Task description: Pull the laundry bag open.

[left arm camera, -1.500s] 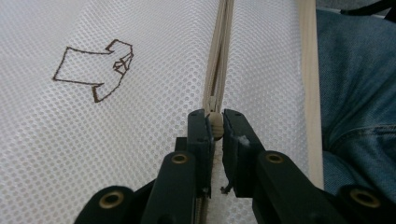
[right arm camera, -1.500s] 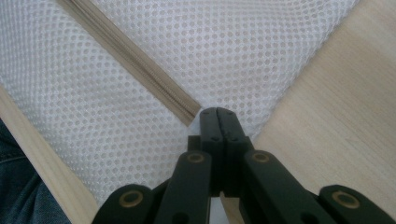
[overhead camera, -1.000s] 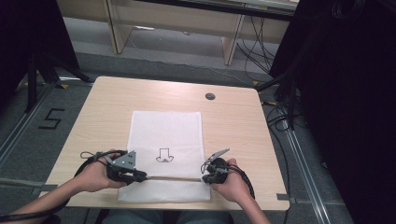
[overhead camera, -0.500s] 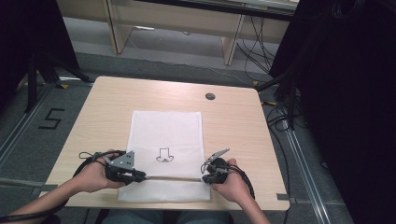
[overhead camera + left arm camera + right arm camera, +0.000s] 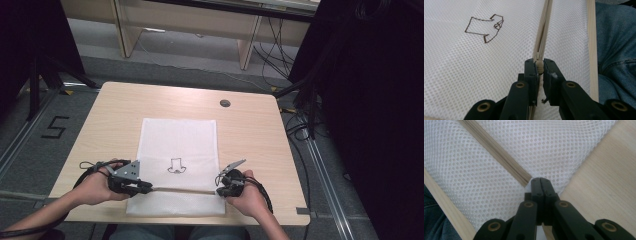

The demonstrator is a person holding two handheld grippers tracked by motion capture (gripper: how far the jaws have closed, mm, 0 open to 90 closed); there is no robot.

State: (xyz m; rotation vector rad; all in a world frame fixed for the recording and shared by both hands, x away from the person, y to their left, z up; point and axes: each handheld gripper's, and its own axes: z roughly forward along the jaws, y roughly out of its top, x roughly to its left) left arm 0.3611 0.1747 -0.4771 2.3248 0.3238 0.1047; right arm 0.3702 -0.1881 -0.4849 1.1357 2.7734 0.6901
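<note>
**Grippers Clamped at Both Ends of the Zipper**

A white mesh bag (image 5: 177, 165) lay on the table (image 5: 250, 130) toward 6 o'clock. Its beige zipper (image 5: 182, 190) ran from 9 to 3 o'clock. The left gripper (image 5: 539, 68) pinched the zipper pull (image 5: 539, 67); the right gripper (image 5: 540, 182) closed fully on the bag's edge.

White open-weave mesh cloth makes up the bag (image 5: 178, 150), matt and dimpled. A beige woven zipper tape (image 5: 543, 30) is seen ahead of the left tongs (image 5: 539, 67), which are matt black plastic with brass-coloured rivets. The bench (image 5: 250, 130) beside the right tongs (image 5: 541, 181) is pale matt wood-grain.
</note>
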